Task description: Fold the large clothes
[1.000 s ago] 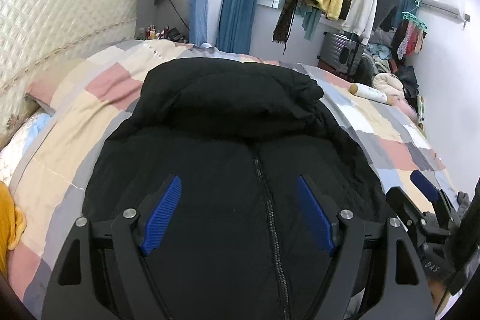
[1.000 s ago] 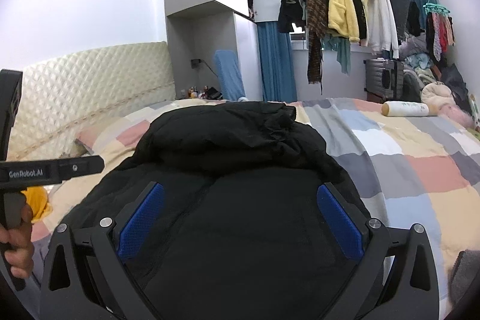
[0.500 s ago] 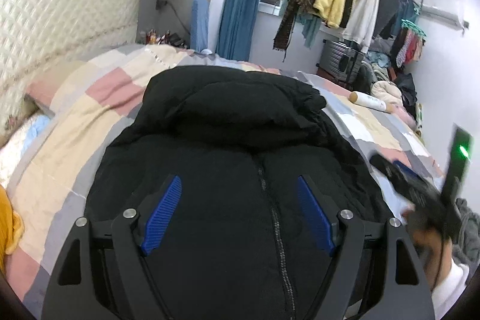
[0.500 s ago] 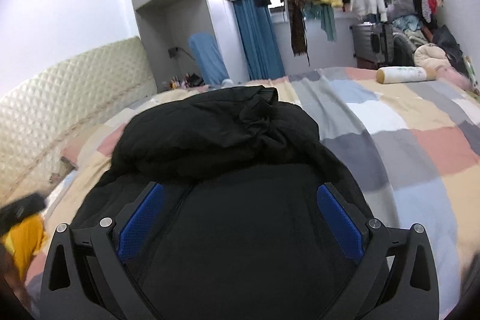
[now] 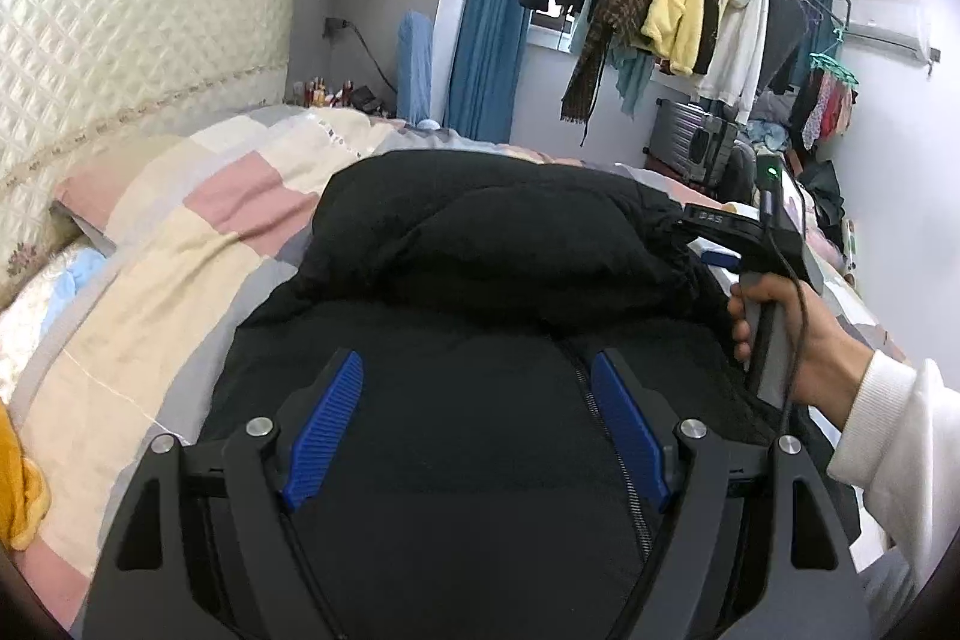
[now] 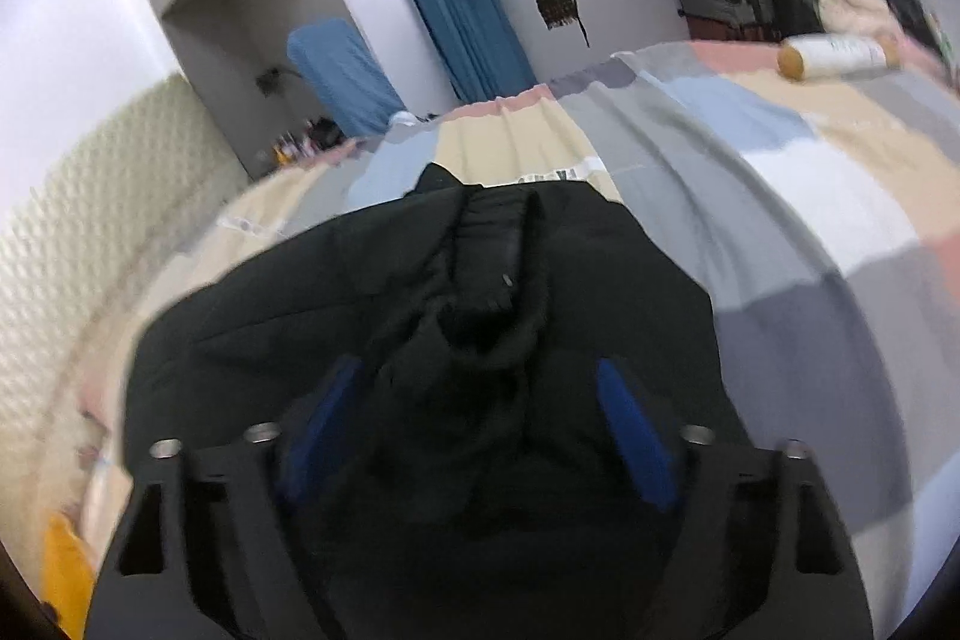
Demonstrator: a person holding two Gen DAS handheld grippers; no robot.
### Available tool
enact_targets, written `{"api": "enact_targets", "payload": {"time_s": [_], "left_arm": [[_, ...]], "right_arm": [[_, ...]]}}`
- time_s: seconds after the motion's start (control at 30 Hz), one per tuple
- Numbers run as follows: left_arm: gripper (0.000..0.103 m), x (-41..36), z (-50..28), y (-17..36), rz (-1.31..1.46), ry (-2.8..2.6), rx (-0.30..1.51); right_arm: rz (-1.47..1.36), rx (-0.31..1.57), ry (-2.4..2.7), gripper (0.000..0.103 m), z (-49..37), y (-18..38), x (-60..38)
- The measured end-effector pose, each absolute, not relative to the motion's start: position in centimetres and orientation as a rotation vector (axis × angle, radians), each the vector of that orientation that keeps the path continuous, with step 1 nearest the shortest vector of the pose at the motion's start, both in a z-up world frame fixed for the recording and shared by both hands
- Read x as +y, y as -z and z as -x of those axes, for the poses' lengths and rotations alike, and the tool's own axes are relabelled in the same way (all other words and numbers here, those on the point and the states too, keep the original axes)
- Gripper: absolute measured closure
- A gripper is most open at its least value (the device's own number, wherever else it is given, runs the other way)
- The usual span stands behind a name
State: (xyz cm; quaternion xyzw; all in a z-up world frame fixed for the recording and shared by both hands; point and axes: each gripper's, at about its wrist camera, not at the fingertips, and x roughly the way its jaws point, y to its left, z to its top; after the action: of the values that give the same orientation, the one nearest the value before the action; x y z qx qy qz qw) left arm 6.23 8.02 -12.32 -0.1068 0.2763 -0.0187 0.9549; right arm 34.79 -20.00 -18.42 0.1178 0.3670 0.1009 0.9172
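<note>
Two claws spread wide, gripping nothing: left claw (image 5: pixel 477 421) and right claw (image 6: pixel 480 424) hover above black jacket (image 5: pixel 480 280) on patchwork bed (image 5: pixel 180 244).

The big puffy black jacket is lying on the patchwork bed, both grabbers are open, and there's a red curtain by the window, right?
Almost. The curtain by the window is blue, not red, as the left wrist view shows. The rest holds: the big puffy black zip-up jacket lies on the pastel patchwork bed cover, and the left gripper and right gripper are both open.
</note>
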Motion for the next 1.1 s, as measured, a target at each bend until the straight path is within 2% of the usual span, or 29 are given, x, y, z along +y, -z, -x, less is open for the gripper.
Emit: {"api": "enact_targets", "payload": {"time_s": [0.07,0.1,0.17,0.3,0.47,0.8,1.1], "left_arm": [[0.024,8.8,-6.7,12.9,0.259,0.062,0.582],[0.024,9.0,-6.8,13.1,0.272,0.067,0.588],[0.024,9.3,-6.9,13.5,0.277,0.059,0.595],[0.024,9.4,-7.0,13.6,0.294,0.087,0.598],[0.024,8.8,-6.8,13.5,0.289,0.121,0.596],[0.024,8.9,-6.7,13.4,0.288,0.111,0.597],[0.024,8.7,-7.4,14.2,0.267,0.101,0.622]], "right_arm": [[-0.210,0.759,-0.219,0.067,-35.3,18.4,-18.9],[-0.181,0.748,-0.214,0.070,-35.2,18.1,-18.4],[-0.130,0.692,-0.209,0.087,-34.6,16.9,-17.4],[-0.128,0.597,-0.193,0.090,-33.3,14.5,-17.9],[-0.123,0.580,-0.158,0.092,-33.6,14.2,-19.8],[-0.036,0.664,-0.116,0.092,-35.0,19.3,-20.0],[0.095,0.733,-0.099,0.088,-36.1,22.9,-18.0]]}}
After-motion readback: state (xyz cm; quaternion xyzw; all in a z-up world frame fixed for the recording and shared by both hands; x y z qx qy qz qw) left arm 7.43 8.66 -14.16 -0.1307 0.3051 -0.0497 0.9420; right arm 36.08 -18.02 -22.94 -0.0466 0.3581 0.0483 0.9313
